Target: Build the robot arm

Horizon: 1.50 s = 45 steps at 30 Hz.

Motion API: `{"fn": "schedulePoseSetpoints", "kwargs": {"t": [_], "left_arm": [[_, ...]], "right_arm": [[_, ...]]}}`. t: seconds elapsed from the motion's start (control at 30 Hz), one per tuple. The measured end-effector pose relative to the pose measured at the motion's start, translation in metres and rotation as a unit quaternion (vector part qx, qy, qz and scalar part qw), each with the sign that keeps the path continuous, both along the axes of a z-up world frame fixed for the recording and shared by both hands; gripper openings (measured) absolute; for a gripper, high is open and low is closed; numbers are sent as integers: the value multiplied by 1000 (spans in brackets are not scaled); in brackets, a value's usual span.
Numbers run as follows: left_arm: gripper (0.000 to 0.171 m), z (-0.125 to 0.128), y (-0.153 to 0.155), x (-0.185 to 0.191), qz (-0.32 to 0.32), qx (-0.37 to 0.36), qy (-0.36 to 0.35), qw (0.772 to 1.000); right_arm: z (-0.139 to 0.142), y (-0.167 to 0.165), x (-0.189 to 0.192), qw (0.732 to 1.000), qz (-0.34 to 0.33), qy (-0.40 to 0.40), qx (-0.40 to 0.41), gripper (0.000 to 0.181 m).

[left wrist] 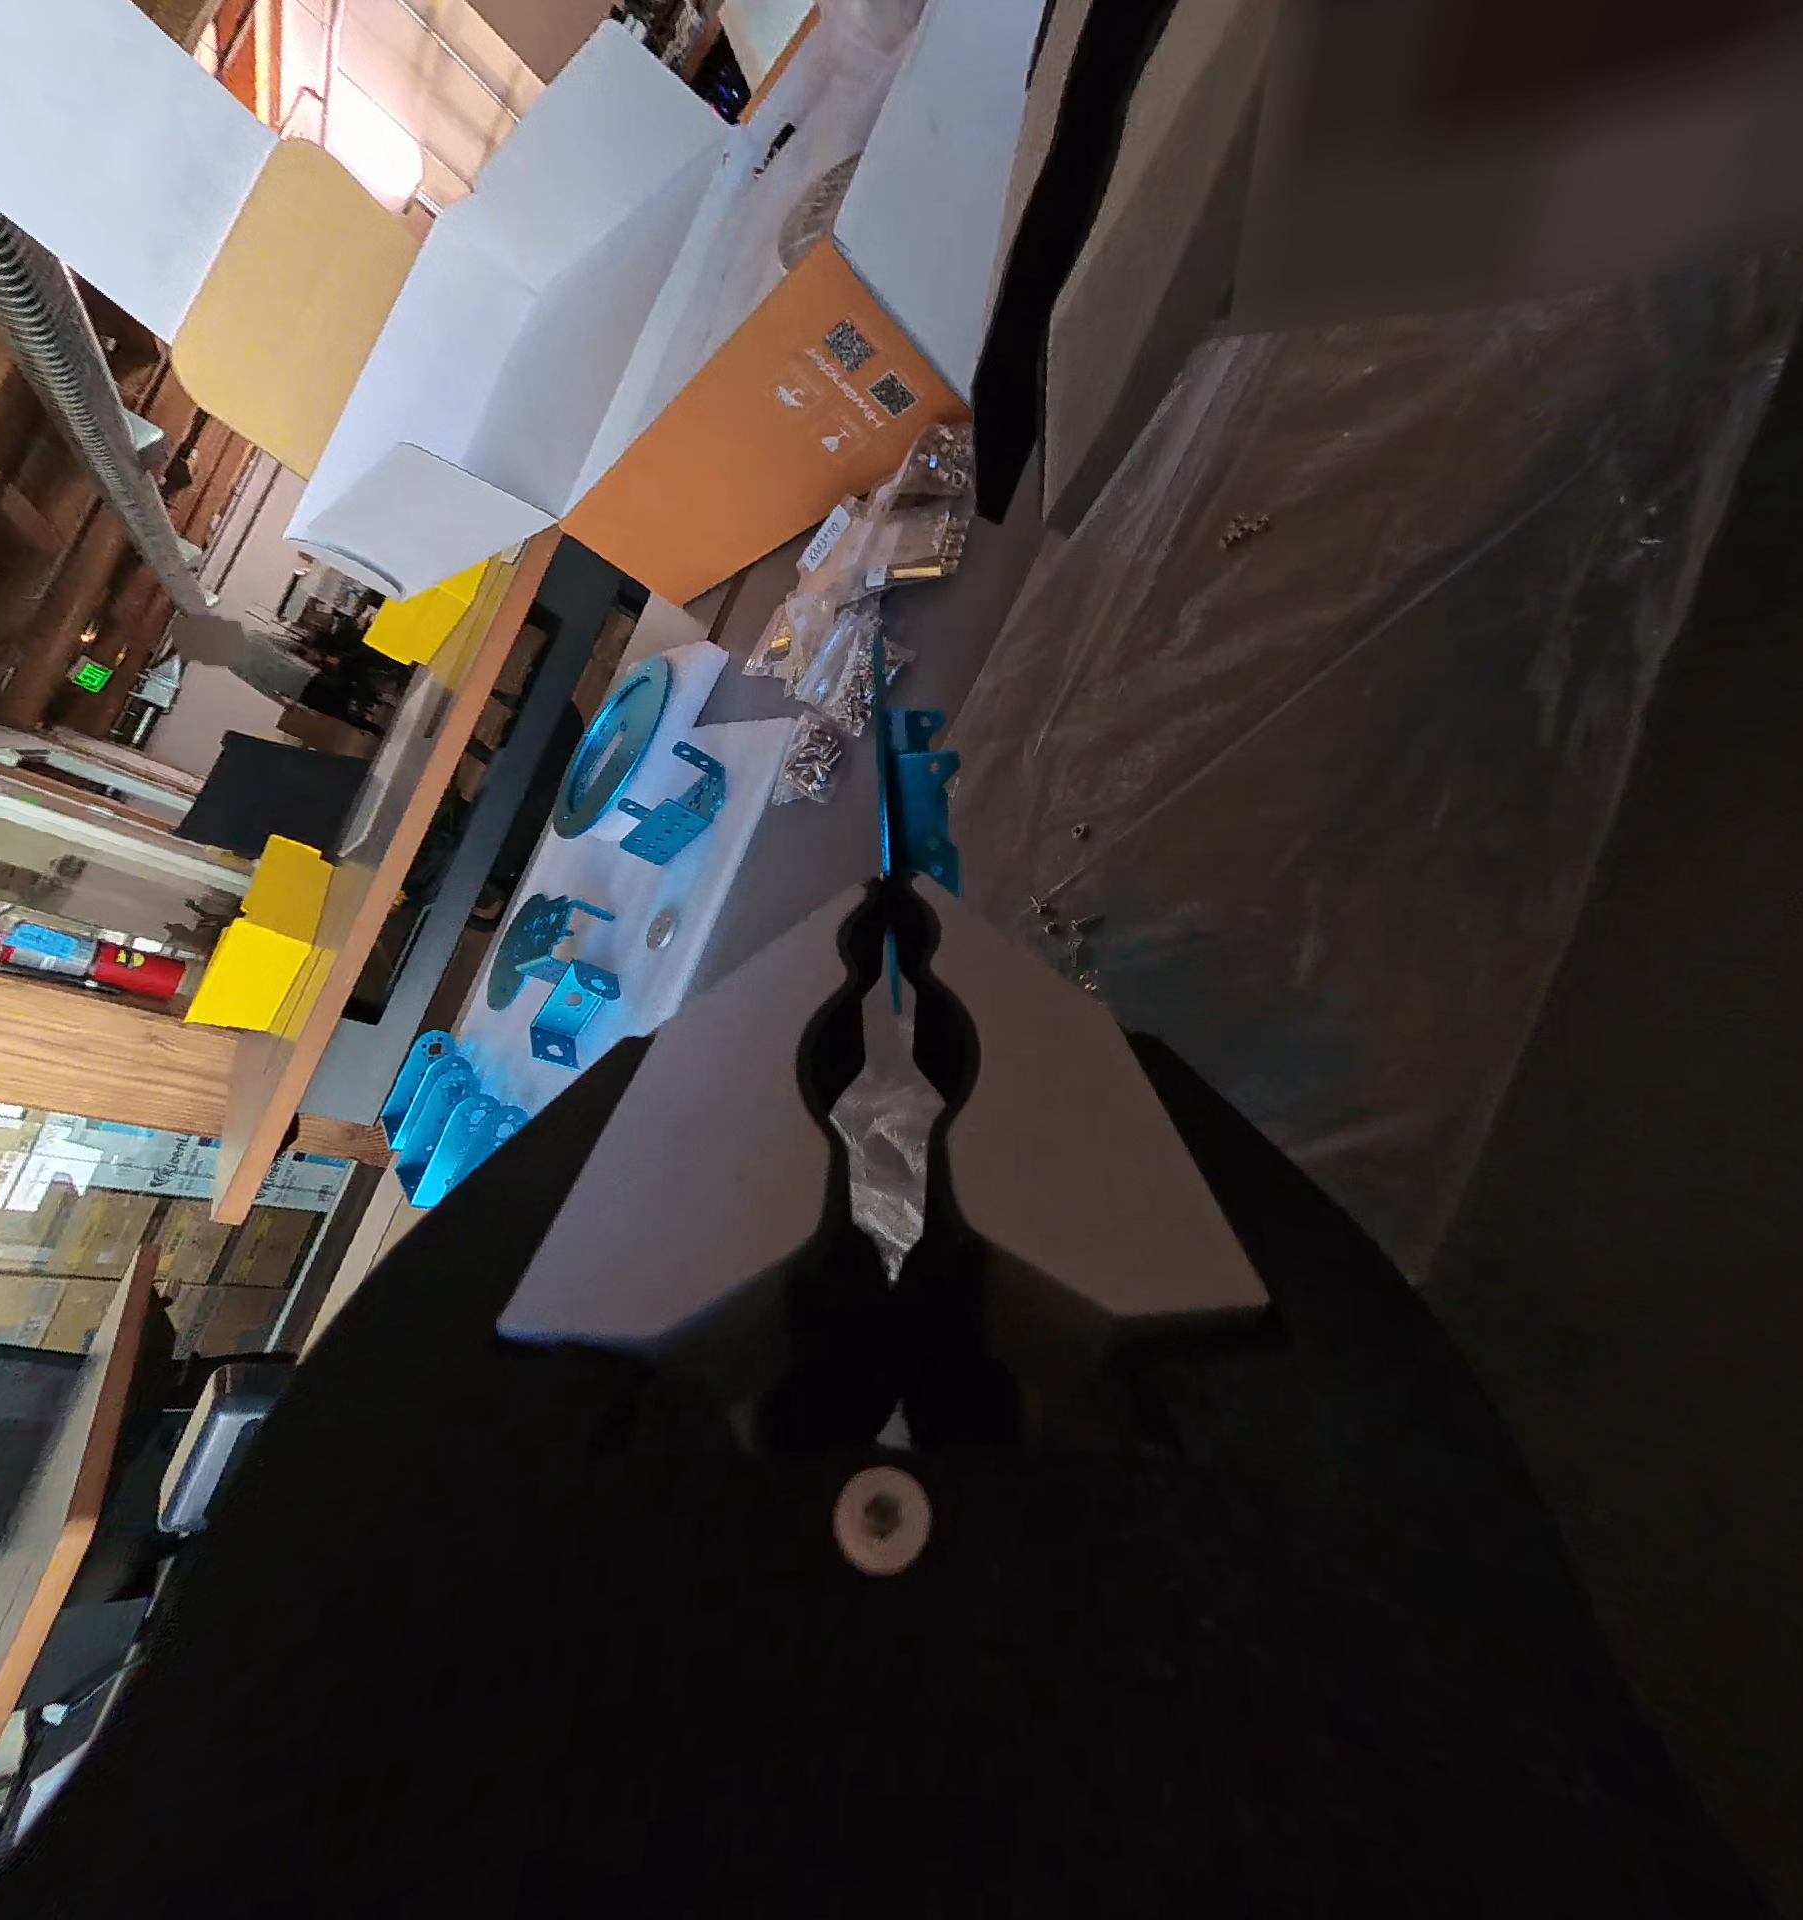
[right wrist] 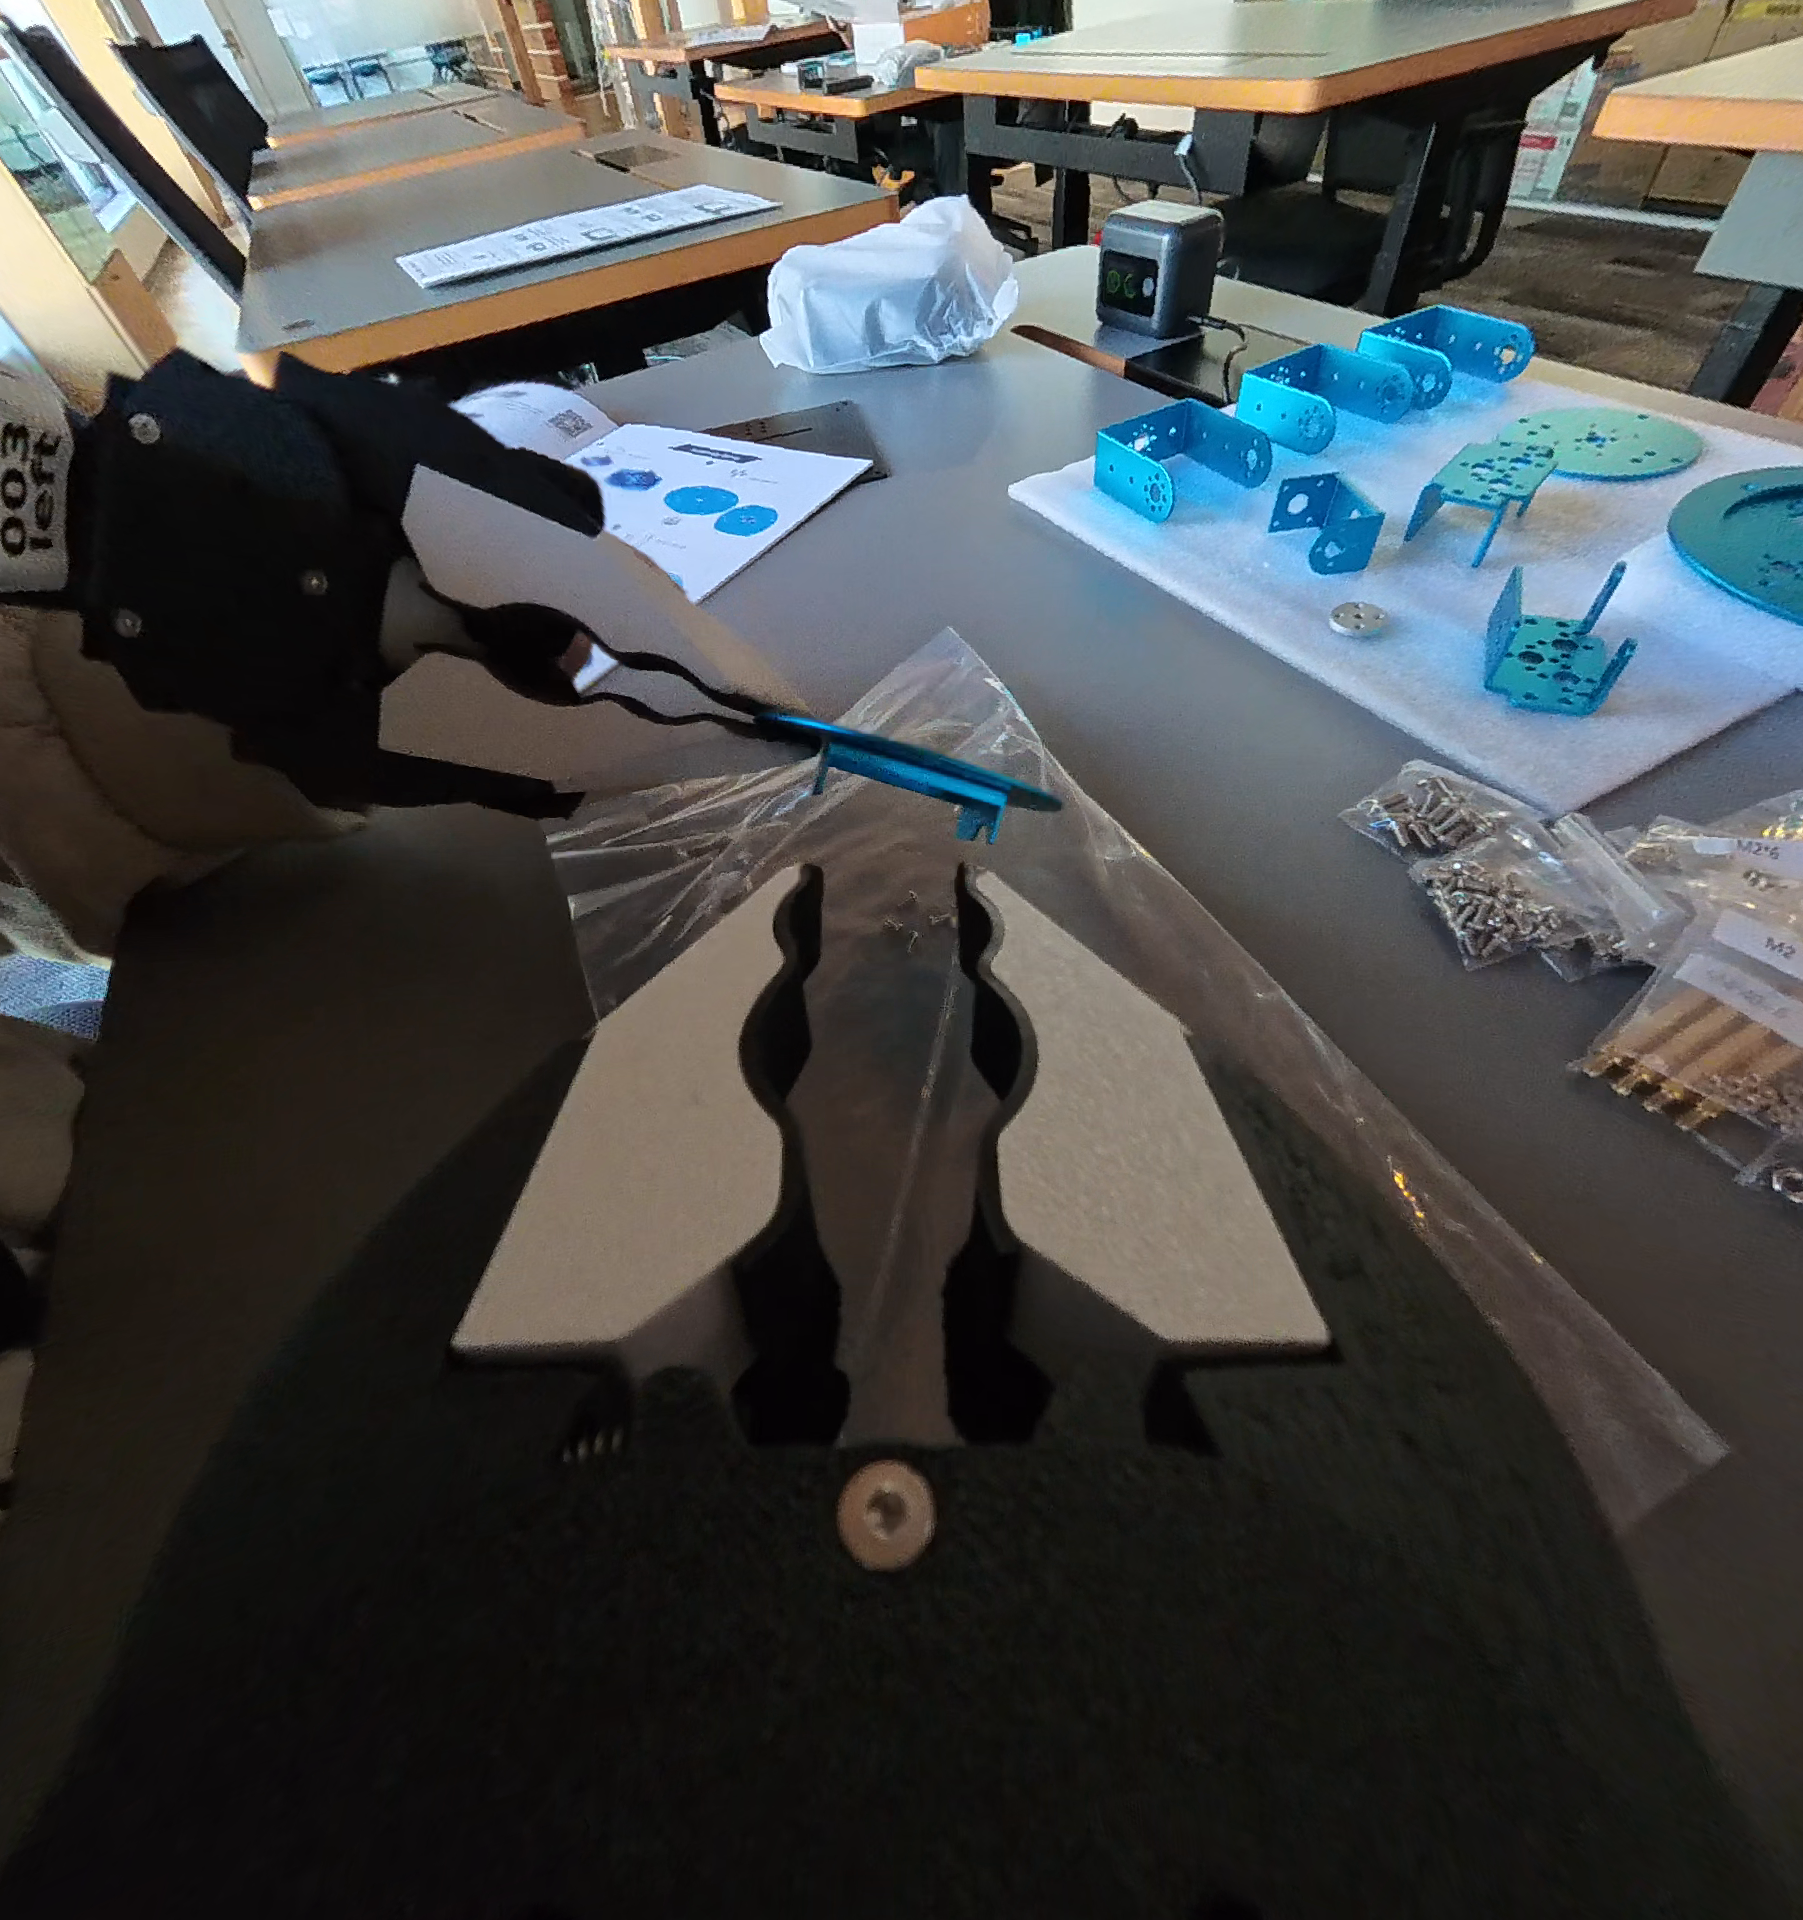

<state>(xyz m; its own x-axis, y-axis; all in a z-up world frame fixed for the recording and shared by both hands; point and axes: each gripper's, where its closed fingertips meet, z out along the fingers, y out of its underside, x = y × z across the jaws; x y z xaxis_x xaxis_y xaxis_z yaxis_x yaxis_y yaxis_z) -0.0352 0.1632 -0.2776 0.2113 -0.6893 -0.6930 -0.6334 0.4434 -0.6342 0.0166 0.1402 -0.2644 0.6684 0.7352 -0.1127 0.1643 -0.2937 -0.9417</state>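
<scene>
My left gripper (left wrist: 889, 896) is shut on a flat blue metal plate (left wrist: 918, 800) with small bent tabs, seen edge-on, and holds it above the grey table. In the right wrist view the left gripper (right wrist: 746, 719) comes in from the left with the plate (right wrist: 907, 769) level in front of my right gripper (right wrist: 889, 883). The right gripper's jaws stand a little apart. A clear plastic bag (right wrist: 1136, 894) with a few tiny loose screws (right wrist: 912, 920) runs under and between its fingers. The bag (left wrist: 1344, 675) also shows to the right of the plate.
A white foam sheet (right wrist: 1240, 603) at the right carries several blue brackets (right wrist: 1177, 457) and a blue ring (right wrist: 1770, 540). Bags of screws (right wrist: 1499, 883) and brass standoffs (right wrist: 1707, 1039) lie near it. A booklet (right wrist: 751, 488), a crumpled white bag (right wrist: 886, 291) and an orange-and-white box (left wrist: 731, 436) lie farther off. There is about 7 cm between the tips of the two grippers.
</scene>
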Motion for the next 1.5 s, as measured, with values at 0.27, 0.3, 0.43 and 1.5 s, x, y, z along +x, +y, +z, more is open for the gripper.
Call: {"fn": "schedulePoseSetpoints", "kwargs": {"t": [0.27, 0.3, 0.43, 1.5], "left_arm": [[0, 13, -12, -8, -12, 37, -7, 999], [0, 15, -13, -10, -16, 42, -4, 999], [0, 22, -16, -18, -31, 80, 19, 996], [0, 37, 69, -49, 17, -479, -392, 785]], "right_arm": [[18, -6, -5, 997, 28, -3, 66, 29], [22, -9, -8, 996, 42, -3, 76, 32], [22, -19, -25, 992, 96, -33, 79, 48], [11, 52, -16, 971, 176, -162, 21, 22]]}}
